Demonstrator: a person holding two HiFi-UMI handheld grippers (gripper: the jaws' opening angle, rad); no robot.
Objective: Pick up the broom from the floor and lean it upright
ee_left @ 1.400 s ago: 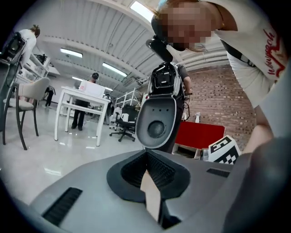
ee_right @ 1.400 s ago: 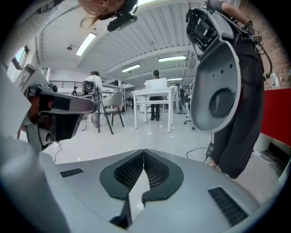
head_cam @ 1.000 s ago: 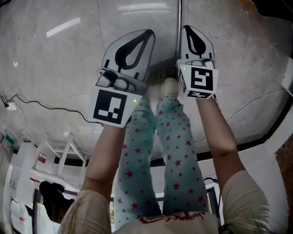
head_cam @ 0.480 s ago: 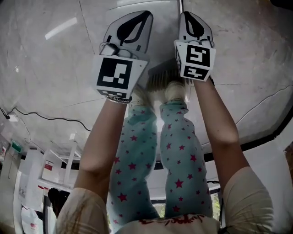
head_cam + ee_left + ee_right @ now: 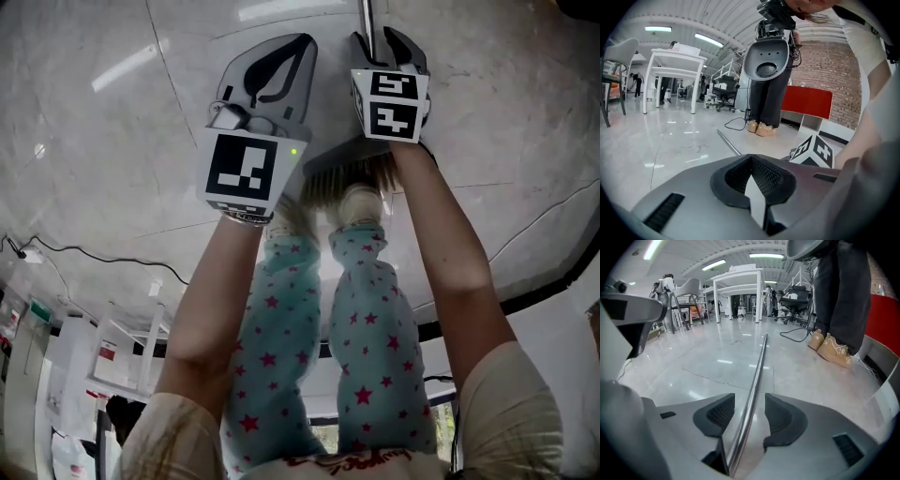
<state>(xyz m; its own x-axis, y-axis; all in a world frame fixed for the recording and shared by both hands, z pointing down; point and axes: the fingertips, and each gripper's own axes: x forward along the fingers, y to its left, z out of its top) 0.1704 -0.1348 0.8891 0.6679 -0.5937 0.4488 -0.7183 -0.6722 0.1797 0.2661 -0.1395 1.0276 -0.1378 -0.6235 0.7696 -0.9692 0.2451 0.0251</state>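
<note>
The broom lies on the pale floor, its bristle head (image 5: 349,167) by my feet and its metal handle (image 5: 367,17) running away from me. My right gripper (image 5: 378,37) is down over the handle; its jaws have just been opening. In the right gripper view the handle (image 5: 759,362) passes between the spread pads (image 5: 780,416) of the right gripper (image 5: 749,399) without touching them. My left gripper (image 5: 298,42) hovers left of the handle, shut on nothing. In the left gripper view the left gripper (image 5: 752,159) shows closed pads, with the handle (image 5: 729,143) on the floor beyond.
A person in dark trousers and tan shoes (image 5: 832,348) stands close to the handle's far right side. A white table (image 5: 740,280) and office chairs stand further off. A red panel (image 5: 808,101) is at the right. A black cable (image 5: 94,258) trails across the floor behind me.
Both grippers have dropped toward the floor and further along the broom. The right jaws, closed before, now stand apart on either side of the handle.
</note>
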